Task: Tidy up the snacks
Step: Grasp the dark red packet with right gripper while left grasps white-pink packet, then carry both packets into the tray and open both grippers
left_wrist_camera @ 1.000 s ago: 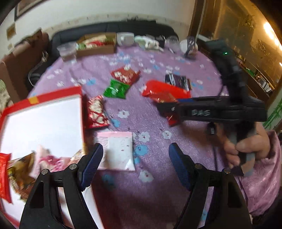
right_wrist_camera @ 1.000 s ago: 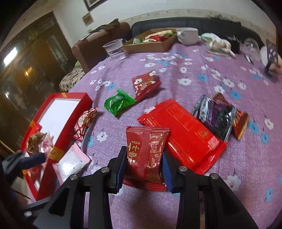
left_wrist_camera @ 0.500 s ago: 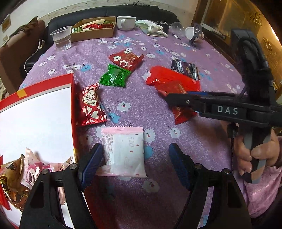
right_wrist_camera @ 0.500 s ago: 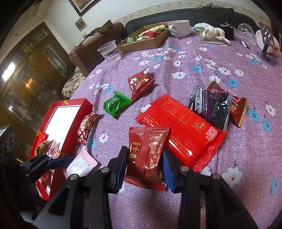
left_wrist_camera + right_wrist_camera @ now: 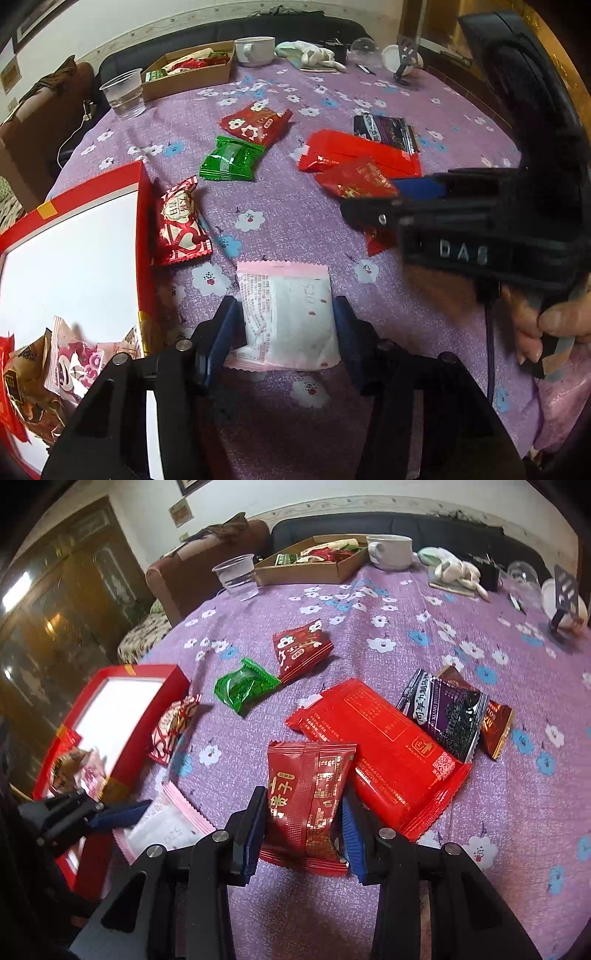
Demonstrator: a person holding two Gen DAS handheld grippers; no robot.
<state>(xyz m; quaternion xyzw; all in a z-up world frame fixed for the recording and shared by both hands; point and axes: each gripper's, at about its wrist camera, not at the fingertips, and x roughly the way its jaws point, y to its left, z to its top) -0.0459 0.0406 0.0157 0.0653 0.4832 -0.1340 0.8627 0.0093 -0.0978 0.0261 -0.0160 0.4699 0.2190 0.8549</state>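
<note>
A pink-and-white packet (image 5: pixel 288 306) lies on the purple flowered cloth, just right of the red box (image 5: pixel 142 206). My left gripper (image 5: pixel 286 328) straddles it with its jaws closing; both blue pads touch the packet's side edges. A dark red packet (image 5: pixel 310 786) with gold print sits between the pads of my right gripper (image 5: pixel 303 823), which is shut on it. In the left wrist view that right gripper (image 5: pixel 384 201) shows from the side, with a hand on its handle. Several wrapped snacks (image 5: pixel 55 369) lie in the box's near corner.
Loose on the cloth are a red-and-white heart packet (image 5: pixel 181 225), a green packet (image 5: pixel 231 158), a red flowered packet (image 5: pixel 256 123), a large red pack (image 5: pixel 384 746) and a purple packet (image 5: pixel 447 712). At the far edge stand a plastic cup (image 5: pixel 123 94), a cardboard tray (image 5: pixel 192 72) and a mug (image 5: pixel 256 48).
My left gripper came down and forward over the pink packet, and its jaws narrowed from wide apart onto the packet's sides. The right gripper kept its hold on the dark red packet.
</note>
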